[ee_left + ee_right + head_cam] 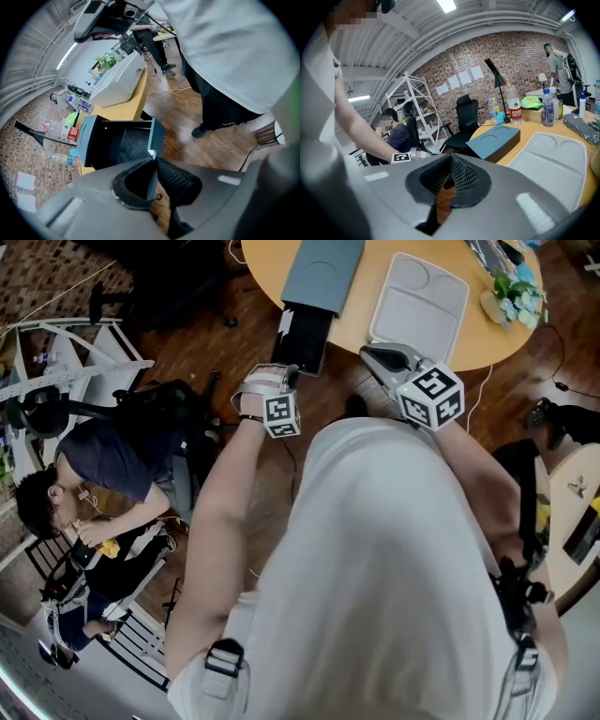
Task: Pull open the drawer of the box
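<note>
A blue-grey box (321, 268) lies on the round wooden table (361, 334). Its black drawer (305, 334) stands pulled out over the table's edge. In the left gripper view the drawer (119, 145) gapes dark and hollow, and its blue-grey front panel (158, 133) runs down between the jaws. My left gripper (153, 164) is shut on that panel's edge, and in the head view it (286, 373) sits at the drawer's front. My right gripper (370, 354) hovers at the table's near edge, shut and holding nothing (450, 161). From its side the box (494, 140) lies ahead.
A grey compartment tray (417, 306) lies right of the box. A small plant (511, 292) and bottles (512, 105) stand further back on the table. A person (103, 465) sits at the left by a white shelf (66, 362). A black office chair (466, 117) stands beyond the table.
</note>
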A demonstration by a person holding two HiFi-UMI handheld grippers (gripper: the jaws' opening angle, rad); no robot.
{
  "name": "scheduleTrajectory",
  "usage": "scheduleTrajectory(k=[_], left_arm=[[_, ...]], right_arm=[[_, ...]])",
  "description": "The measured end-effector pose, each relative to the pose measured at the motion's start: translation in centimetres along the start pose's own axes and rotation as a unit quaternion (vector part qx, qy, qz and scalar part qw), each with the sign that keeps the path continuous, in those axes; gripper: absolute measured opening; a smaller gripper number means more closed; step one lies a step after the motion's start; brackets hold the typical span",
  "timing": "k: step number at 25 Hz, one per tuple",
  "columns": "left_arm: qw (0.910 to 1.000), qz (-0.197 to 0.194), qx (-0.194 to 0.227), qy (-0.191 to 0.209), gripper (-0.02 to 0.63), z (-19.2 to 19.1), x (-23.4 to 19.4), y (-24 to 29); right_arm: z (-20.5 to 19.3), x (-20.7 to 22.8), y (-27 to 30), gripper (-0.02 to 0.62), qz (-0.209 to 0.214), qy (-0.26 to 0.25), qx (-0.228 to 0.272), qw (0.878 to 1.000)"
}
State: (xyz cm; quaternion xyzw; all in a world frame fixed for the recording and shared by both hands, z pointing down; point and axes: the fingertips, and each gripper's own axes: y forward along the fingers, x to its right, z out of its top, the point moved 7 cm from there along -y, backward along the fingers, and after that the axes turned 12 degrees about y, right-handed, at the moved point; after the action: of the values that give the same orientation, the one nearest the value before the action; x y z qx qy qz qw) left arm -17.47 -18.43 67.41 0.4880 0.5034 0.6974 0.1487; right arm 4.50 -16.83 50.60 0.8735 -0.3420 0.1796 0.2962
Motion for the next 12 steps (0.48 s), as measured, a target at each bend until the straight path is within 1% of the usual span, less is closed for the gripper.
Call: scheduleTrajectory(k=[3, 8, 12], left_arm=[[1.0, -0.005, -0.001, -0.001, 0.044, 0.0, 0.4, 0.0], [0.9996, -0.023, -0.007, -0.015, 0.044, 0.0, 1.4, 0.6], [0.9995, -0.023, -0.007, -0.019, 0.046, -0.1, 1.6, 0.9]], right_arm=[[-0.1, 0.0, -0.4, 0.007, -0.004, 0.0, 0.001, 1.0], [0.1, -0.3, -0.6, 0.007, -0.008, 0.004, 0.011, 1.0], [0.1, -0.3, -0.7, 0.008, -0.011, 0.002, 0.015, 1.0]])
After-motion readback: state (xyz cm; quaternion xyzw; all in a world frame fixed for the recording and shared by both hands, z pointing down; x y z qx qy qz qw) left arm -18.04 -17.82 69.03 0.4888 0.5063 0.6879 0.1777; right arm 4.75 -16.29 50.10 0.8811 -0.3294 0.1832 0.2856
